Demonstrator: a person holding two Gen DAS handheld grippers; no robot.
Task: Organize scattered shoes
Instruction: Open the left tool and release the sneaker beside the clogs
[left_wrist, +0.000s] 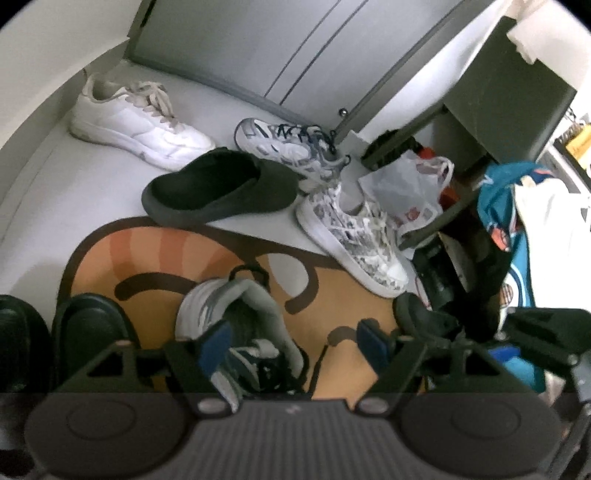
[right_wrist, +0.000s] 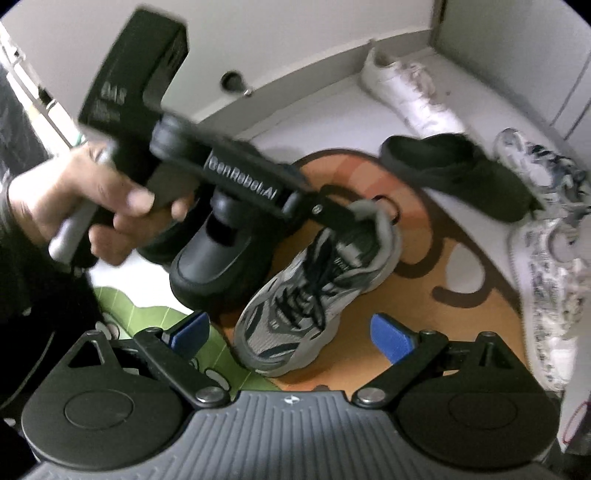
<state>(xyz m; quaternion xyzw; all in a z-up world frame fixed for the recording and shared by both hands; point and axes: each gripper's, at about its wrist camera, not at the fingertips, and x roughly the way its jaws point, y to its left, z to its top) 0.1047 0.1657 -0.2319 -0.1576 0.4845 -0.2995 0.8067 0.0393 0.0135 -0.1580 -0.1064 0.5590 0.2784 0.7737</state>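
We are holding the left gripper (left_wrist: 291, 341) with jaws apart and empty over the grey mesh sneaker (right_wrist: 314, 288), now sitting beside the black chunky shoe (right_wrist: 221, 266) on the orange mat (right_wrist: 424, 314). The right gripper (right_wrist: 291, 332) is hanging open. Four shoes are lying scattered farther off: white leather sneaker (left_wrist: 136, 122), black slip-on clog (left_wrist: 221, 188), silver-blue sneaker (left_wrist: 291, 144), white patterned sneaker (left_wrist: 354, 236).

Black gripper (right_wrist: 288, 334) with 2 blue-padded jaws, silver screws, dark sleeve (right_wrist: 22, 258).

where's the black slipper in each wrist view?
Left wrist: black slipper sits centre, just beyond the orange mat.
Right wrist: black slipper sits upper right, past the mat's far edge.
Shared landmark: white sneaker behind it.
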